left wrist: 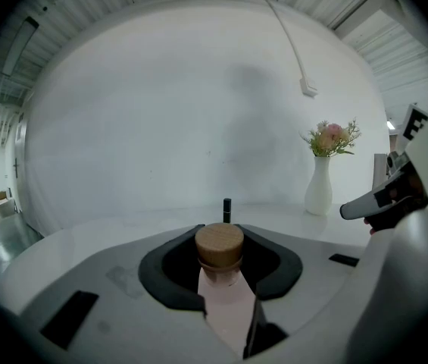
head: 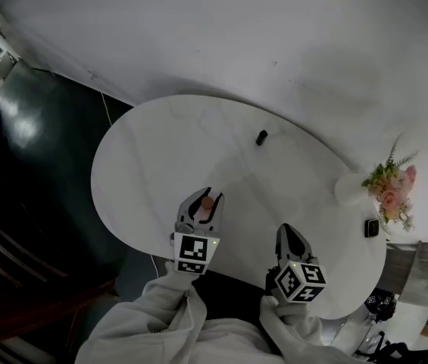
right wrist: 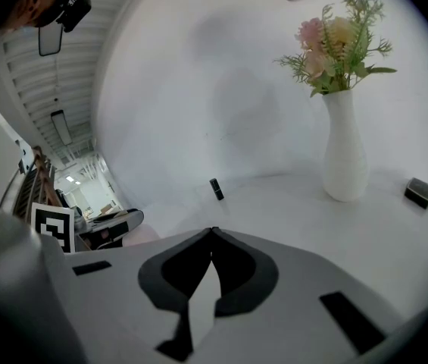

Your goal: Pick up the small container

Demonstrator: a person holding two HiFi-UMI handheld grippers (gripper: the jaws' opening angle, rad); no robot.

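The small container [left wrist: 220, 250] is a pale pink bottle with a round cork lid. My left gripper [left wrist: 221, 230] is shut on it, its dark pads pressed to both sides just under the lid. In the head view the container [head: 207, 202] shows as a pink spot between the fingers of the left gripper [head: 202, 205], over the near part of the white oval table [head: 160, 142]. My right gripper [head: 288, 238] hovers to the right of it, near the table's front edge. The right gripper [right wrist: 213, 232] is shut, fingertips touching, with nothing between them.
A small black cylinder [head: 261, 137] stands near the table's far side. A white vase [head: 348, 189] with pink flowers [head: 390, 187] stands at the right end, with a small dark block [head: 371, 228] beside it. A dark floor lies left of the table and a white wall behind it.
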